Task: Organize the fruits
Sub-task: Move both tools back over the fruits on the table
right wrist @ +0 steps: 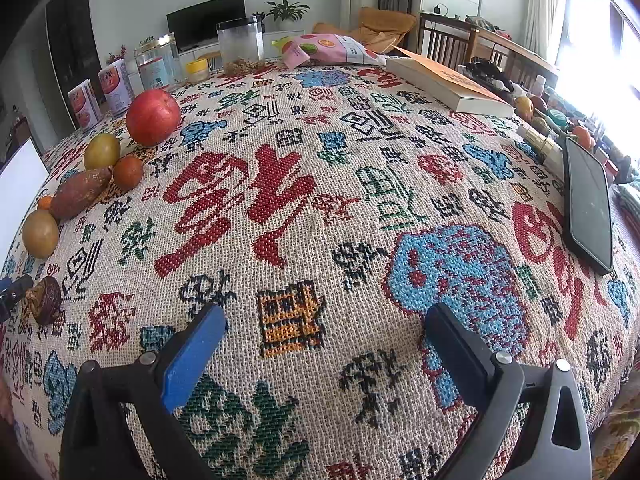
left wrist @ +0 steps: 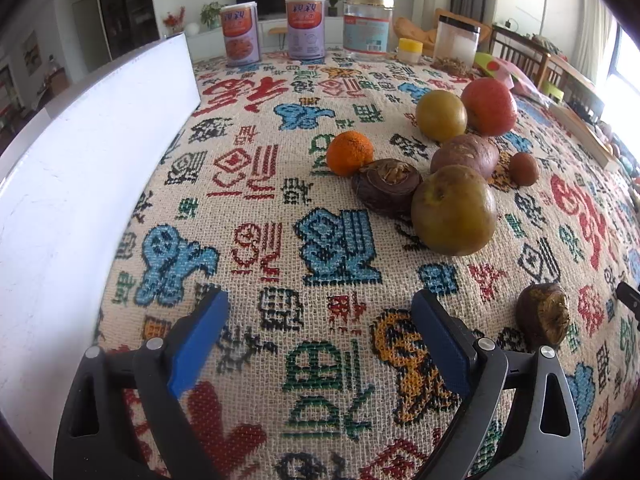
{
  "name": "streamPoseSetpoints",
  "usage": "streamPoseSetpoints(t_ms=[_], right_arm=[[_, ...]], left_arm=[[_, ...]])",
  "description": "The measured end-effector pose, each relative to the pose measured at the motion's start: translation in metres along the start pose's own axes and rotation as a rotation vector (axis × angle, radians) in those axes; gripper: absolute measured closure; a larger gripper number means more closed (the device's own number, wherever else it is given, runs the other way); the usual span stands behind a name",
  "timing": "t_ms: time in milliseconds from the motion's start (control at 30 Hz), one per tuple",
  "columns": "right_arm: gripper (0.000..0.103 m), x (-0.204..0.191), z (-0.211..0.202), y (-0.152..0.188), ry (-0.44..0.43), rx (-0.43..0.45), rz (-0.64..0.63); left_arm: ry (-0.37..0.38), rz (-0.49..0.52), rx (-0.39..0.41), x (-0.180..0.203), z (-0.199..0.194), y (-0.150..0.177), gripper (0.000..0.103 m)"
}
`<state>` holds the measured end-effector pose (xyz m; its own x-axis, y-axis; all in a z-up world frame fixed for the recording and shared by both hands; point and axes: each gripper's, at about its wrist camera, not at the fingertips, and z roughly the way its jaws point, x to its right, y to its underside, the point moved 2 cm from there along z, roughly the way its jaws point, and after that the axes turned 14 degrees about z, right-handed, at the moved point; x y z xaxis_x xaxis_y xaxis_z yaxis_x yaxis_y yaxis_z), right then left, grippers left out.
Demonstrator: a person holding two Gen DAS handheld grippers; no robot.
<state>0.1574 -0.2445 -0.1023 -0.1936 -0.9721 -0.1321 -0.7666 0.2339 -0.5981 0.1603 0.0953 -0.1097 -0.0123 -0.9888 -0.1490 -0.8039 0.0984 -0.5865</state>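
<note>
Fruits lie loose on the patterned tablecloth. In the left wrist view: an orange tangerine [left wrist: 350, 153], a dark water chestnut [left wrist: 386, 187], a near green-brown fruit [left wrist: 454, 210], a sweet potato [left wrist: 465, 155], a far green-brown fruit [left wrist: 441, 115], a red apple [left wrist: 489, 106], a small brown fruit [left wrist: 523, 168] and a second water chestnut [left wrist: 544, 314]. My left gripper [left wrist: 320, 336] is open and empty, short of them. My right gripper [right wrist: 326, 354] is open and empty over bare cloth; the apple [right wrist: 153, 117] and sweet potato [right wrist: 80, 193] lie at its far left.
A white tray wall [left wrist: 80, 168] stands along the left. Cans [left wrist: 241, 34], a jar [left wrist: 367, 28] and a clear container [left wrist: 456, 42] line the far edge. A book [right wrist: 448, 84], snack bag [right wrist: 332, 50] and phone [right wrist: 588, 200] lie to the right.
</note>
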Motion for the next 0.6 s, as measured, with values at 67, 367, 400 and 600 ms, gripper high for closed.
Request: streamPoseSetpoints(t_ms=[67,367,400,600], right_arm=[[0.003,-0.0001,-0.0001,-0.0001,-0.001,0.0,0.0],[0.002,-0.0008,0.0007,-0.0001,-0.002,-0.004,-0.002],[0.002,-0.0007,0.0007,-0.0001,-0.002,-0.004,-0.003],[0.001,-0.0007,0.0008,0.0001,-0.002,-0.004,-0.003]], left_arm=[[0.0,0.0,0.0,0.0,0.0002,-0.0001,0.008],[-0.001,0.0,0.0,-0.0001,-0.0002,0.0001,0.008],[-0.001,0.001,0.0,-0.0001,-0.0002,0.0001,0.008],[-0.001,0.001,0.0,-0.0001,-0.0003,0.0002,0.008]])
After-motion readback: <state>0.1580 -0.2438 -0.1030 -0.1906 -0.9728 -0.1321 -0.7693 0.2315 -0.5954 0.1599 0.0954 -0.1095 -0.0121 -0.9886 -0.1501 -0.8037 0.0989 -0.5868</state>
